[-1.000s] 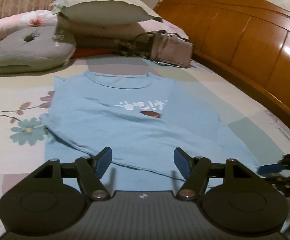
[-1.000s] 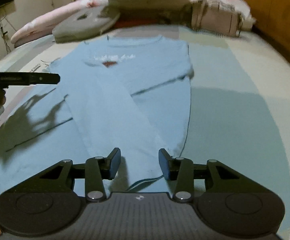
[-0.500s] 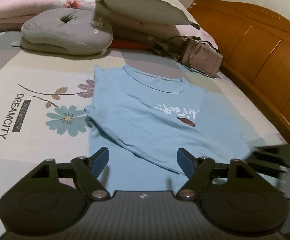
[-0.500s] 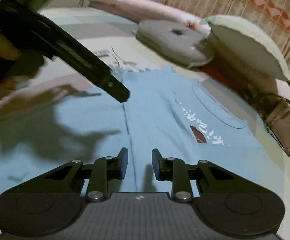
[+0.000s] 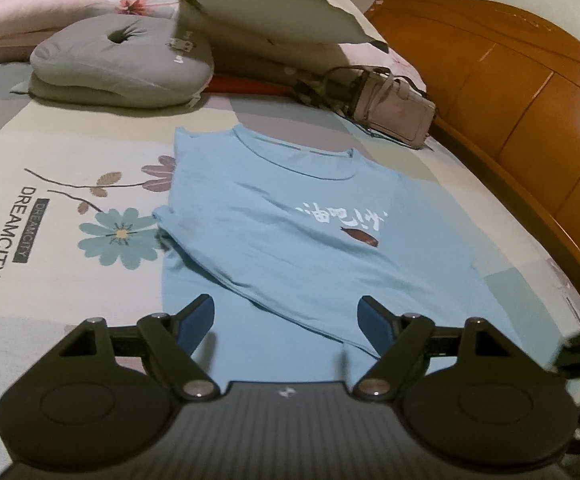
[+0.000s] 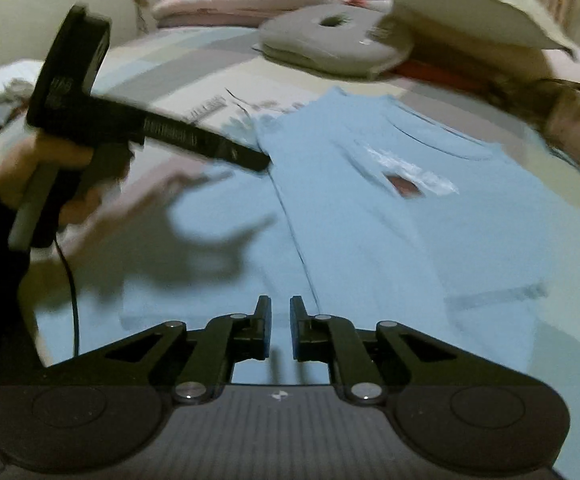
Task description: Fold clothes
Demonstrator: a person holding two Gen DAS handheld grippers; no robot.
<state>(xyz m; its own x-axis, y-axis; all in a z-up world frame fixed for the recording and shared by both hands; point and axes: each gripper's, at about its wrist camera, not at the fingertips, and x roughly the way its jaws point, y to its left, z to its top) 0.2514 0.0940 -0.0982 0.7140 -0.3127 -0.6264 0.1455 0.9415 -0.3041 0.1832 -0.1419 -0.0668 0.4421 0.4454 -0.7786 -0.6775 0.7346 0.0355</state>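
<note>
Left tool (image 5: 286,322), fingers spread wide and holding nothing, hovering over the lower part of a light blue T-shirt (image 5: 290,240). Right tool (image 6: 280,328), fingers drawn close with a narrow gap between them and no cloth in it, poised above the same garment's lower part; the right wrist view is blurred.

The T-shirt lies print side up on the bed (image 5: 30,280), collar towards the pillows. Its left side is turned in over the body, the folded edge running slantwise from the shoulder towards the hem. Its right sleeve lies out flat.

Handling, as judged: thin knit cloth, light, limp, liable to drag and wrinkle on the bedsheet. A hold is best taken at a firm edge: hem corner, sleeve cuff or shoulder seam, pinching both layers where the cloth is doubled.

Beyond the collar: a grey ring cushion (image 5: 122,64), a pale green pillow (image 5: 274,8) and a pink floral one (image 5: 90,4). A beige handbag (image 5: 385,108) lies beyond the shirt's right shoulder, with the wooden bed frame (image 5: 529,112) behind it.
</note>
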